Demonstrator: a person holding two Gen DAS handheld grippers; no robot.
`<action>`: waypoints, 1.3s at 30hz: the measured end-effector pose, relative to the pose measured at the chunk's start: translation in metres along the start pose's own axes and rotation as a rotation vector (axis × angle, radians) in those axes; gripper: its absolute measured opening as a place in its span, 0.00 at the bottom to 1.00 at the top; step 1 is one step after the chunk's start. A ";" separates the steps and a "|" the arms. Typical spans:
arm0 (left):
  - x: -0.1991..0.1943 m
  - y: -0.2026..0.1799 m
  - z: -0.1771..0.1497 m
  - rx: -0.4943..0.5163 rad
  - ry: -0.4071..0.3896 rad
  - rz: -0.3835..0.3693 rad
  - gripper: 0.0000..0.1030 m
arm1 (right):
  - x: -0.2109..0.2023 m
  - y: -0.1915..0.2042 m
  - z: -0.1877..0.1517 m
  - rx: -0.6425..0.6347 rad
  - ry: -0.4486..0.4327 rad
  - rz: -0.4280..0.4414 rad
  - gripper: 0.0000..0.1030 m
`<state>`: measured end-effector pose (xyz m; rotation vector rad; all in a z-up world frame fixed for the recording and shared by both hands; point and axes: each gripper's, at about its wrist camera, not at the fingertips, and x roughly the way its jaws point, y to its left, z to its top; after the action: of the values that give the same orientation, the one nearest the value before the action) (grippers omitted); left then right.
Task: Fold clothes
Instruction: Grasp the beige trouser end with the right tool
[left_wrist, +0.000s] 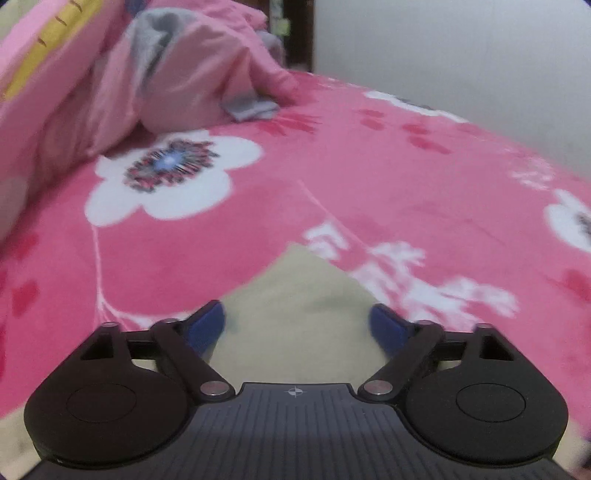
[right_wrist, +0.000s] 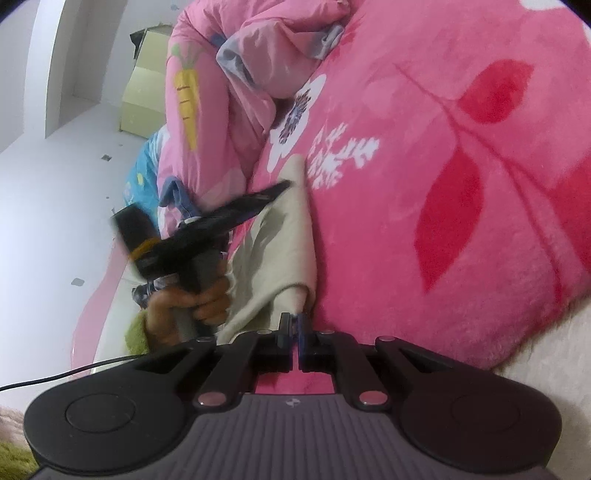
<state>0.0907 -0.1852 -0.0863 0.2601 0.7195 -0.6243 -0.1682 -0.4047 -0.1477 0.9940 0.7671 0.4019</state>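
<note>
On pink blanket, left gripper gapes over beige cloth; right gripper pinches it

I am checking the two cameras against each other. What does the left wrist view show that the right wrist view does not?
Only the left wrist view shows the left tool's open blue pads over the beige garment.

Only the right wrist view shows the right tool shut on a garment edge, the hand gripping the left tool, a carrot-print quilt and a black cable.

Both show the garment and the pink flowered blanket.
</note>
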 end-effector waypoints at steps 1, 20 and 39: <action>0.005 0.007 0.002 -0.053 0.001 0.004 0.91 | 0.001 0.005 0.001 -0.027 -0.014 -0.023 0.04; 0.014 0.031 -0.008 -0.228 -0.030 -0.023 0.93 | 0.065 0.034 0.010 -0.240 0.155 0.014 0.01; 0.009 0.060 -0.022 -0.389 -0.105 -0.142 0.91 | 0.146 0.007 0.129 -0.070 0.229 -0.017 0.09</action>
<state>0.1211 -0.1328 -0.1082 -0.1828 0.7465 -0.6138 0.0256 -0.3872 -0.1568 0.8838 0.9604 0.5301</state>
